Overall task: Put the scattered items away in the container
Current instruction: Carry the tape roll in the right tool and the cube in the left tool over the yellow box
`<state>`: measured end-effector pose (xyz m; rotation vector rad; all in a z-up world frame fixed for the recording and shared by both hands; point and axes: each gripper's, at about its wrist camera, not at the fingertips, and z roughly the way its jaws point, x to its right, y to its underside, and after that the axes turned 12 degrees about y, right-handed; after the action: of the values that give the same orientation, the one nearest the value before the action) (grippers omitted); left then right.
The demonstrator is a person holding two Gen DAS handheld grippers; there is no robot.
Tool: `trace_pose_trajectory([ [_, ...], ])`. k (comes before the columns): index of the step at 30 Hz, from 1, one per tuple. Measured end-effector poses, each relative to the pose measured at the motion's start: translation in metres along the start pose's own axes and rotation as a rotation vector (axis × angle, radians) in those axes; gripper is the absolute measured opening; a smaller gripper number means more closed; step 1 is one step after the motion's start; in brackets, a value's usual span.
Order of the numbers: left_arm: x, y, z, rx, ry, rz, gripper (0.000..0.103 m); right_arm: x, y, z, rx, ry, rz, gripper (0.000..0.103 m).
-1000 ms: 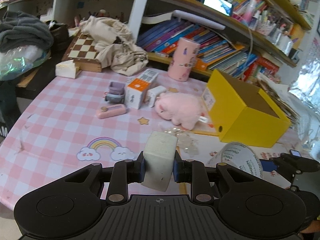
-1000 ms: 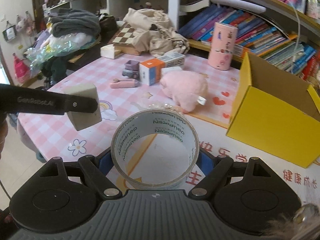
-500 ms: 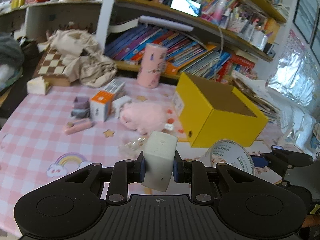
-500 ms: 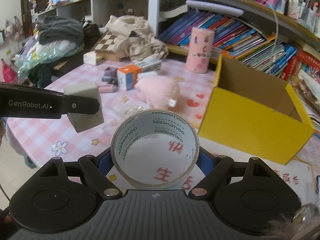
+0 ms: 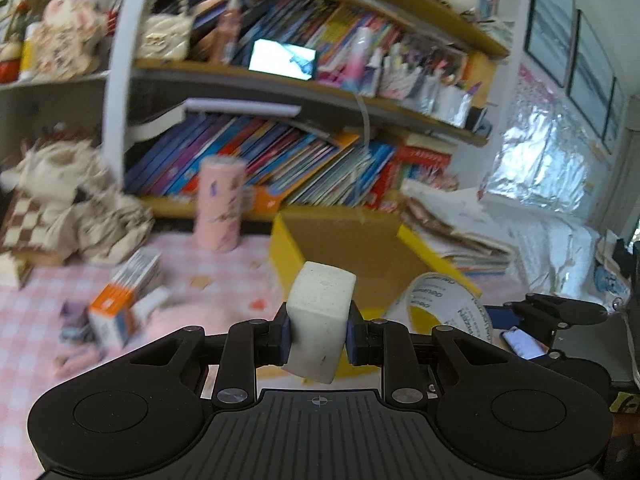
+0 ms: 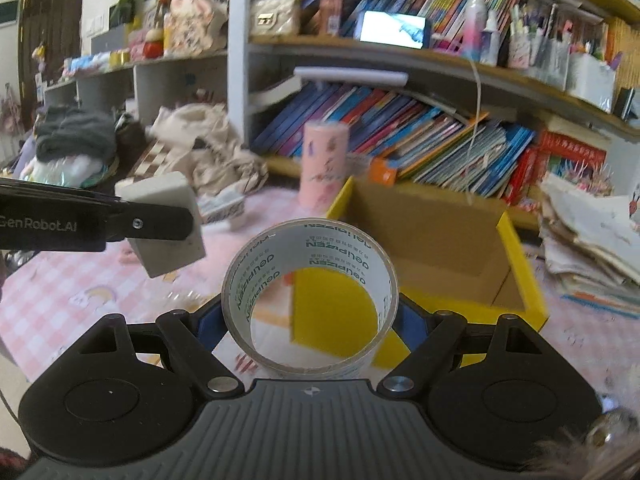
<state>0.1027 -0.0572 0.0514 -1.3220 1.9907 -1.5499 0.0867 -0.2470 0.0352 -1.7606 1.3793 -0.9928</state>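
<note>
My left gripper [image 5: 318, 334] is shut on a pale grey block [image 5: 320, 312] and holds it in the air just in front of the open yellow box [image 5: 352, 248]. My right gripper [image 6: 310, 318] is shut on a roll of clear tape [image 6: 310, 296], also lifted, at the near left corner of the yellow box [image 6: 432, 240]. The block [image 6: 164, 224] and the left gripper arm show at the left of the right wrist view. The tape roll [image 5: 444, 304] shows to the right in the left wrist view.
On the pink checked table [image 6: 60, 292] lie an orange and white carton [image 5: 120, 300], a pink plush toy [image 5: 180, 320] and small pink items. A pink cylinder [image 6: 325, 164] stands behind the box. Bookshelves [image 6: 400, 120] rise at the back; paper stacks [image 6: 580, 232] lie right.
Both grippers have risen and moved forward to the right, toward the yellow box, each still holding its item. The box now sits close in front of both.
</note>
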Motion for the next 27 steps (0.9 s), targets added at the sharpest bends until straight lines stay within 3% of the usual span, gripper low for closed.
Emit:
trace_pose_trajectory([
  [11, 0.028, -0.033, 0.059, 0.022, 0.014, 0.052, 0.024, 0.058, -0.029, 0.023, 0.095, 0.025, -0.049, 0.083],
  [21, 0.026, -0.056, 0.125, -0.011, -0.013, 0.059, 0.024, 0.109, -0.045, 0.085, 0.043, 0.039, -0.110, 0.083],
  [27, 0.022, -0.051, 0.162, -0.081, -0.032, 0.027, 0.024, 0.123, -0.044, 0.126, -0.026, 0.018, -0.166, 0.083],
])
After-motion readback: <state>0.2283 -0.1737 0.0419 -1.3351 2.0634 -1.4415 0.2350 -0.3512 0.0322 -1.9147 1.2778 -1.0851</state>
